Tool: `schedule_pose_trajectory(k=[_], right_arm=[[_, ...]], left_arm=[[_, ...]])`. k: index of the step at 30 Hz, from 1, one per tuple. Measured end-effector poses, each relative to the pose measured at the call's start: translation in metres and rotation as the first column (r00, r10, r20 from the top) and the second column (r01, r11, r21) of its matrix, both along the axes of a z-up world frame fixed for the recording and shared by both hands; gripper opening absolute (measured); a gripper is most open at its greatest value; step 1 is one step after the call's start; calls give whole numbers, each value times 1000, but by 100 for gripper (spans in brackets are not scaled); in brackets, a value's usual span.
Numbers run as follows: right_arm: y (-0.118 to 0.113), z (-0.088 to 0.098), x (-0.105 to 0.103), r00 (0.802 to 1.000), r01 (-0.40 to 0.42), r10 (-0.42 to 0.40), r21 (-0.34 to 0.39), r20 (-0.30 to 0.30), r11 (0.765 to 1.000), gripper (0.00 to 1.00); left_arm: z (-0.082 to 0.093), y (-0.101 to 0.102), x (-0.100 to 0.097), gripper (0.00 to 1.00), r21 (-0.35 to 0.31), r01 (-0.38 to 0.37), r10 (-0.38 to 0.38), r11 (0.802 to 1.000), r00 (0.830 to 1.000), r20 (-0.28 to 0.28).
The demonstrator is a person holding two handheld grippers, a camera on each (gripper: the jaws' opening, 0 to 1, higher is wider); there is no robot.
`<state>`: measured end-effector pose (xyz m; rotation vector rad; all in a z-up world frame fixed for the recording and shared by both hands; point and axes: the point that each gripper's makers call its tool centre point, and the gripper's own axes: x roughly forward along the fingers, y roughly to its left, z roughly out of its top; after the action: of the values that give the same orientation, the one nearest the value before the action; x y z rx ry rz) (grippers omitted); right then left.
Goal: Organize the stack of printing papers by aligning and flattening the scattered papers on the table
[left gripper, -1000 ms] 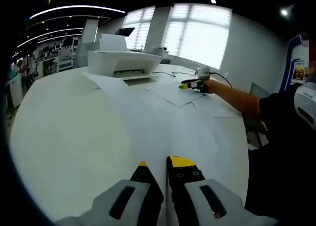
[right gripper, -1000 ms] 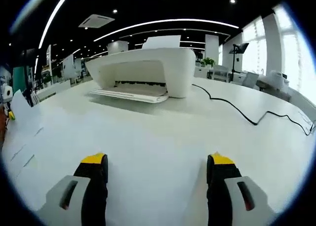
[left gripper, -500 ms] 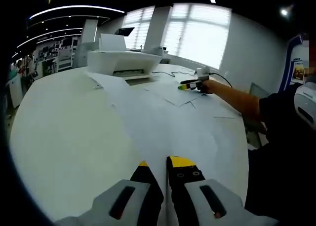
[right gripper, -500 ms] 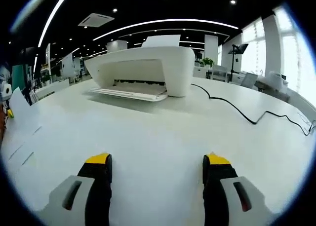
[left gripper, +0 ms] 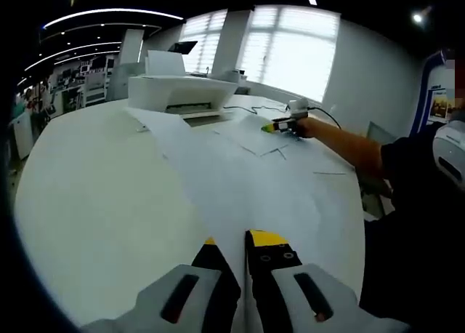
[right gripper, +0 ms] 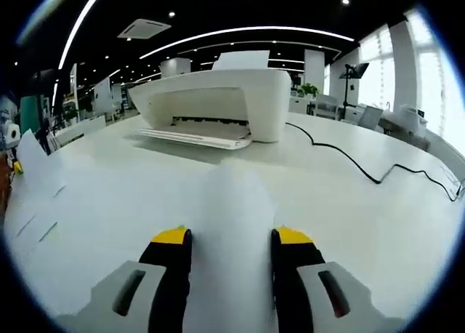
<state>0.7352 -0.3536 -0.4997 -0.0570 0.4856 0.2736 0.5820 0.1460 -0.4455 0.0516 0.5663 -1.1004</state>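
White table [left gripper: 94, 202] strewn with papers [left gripper: 240, 173] before the printer [right gripper: 218, 104]: left gripper [left gripper: 231, 244], jaws nearly together, pinches a near sheet; right gripper [right gripper: 225, 238] nips a raised sheet [right gripper: 232, 202].

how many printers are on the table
1. The white printer sits at the far side of the table, beyond the scattered papers; it also appears in the left gripper view.

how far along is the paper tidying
Early stage. Done: nothing looks squared up yet; the papers lie spread in loose, overlapping sheets across the table in front of the printer. In hand: the right gripper has a raised sheet between its jaws, and the left gripper sits nearly shut at the papers' near edge. Left: gathering, aligning and flattening.
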Motion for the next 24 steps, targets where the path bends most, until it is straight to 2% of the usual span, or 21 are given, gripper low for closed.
schedule_pose_trajectory(k=[2, 5, 9, 16, 24], right_arm=[[2, 0, -1, 1000, -10, 10, 8, -12, 1000, 29], [3, 1, -4, 999, -12, 12, 5, -30, 1000, 23], [7, 7, -8, 999, -31, 30, -40, -24, 999, 17], [19, 27, -14, 998, -61, 61, 15, 18, 998, 8], [32, 51, -21, 992, -96, 90, 76, 85, 992, 6]], left_arm=[[0, 0, 0, 7, -2, -1, 1, 1000, 1000, 0], [0, 1, 0, 7, -3, -2, 2, 1000, 1000, -1], [-1, 2, -1, 7, -6, -4, 4, 1000, 1000, -2], [-1, 2, -2, 7, -13, -4, 4, 1000, 1000, 1], [0, 4, -5, 7, -16, -6, 6, 1000, 1000, 4]])
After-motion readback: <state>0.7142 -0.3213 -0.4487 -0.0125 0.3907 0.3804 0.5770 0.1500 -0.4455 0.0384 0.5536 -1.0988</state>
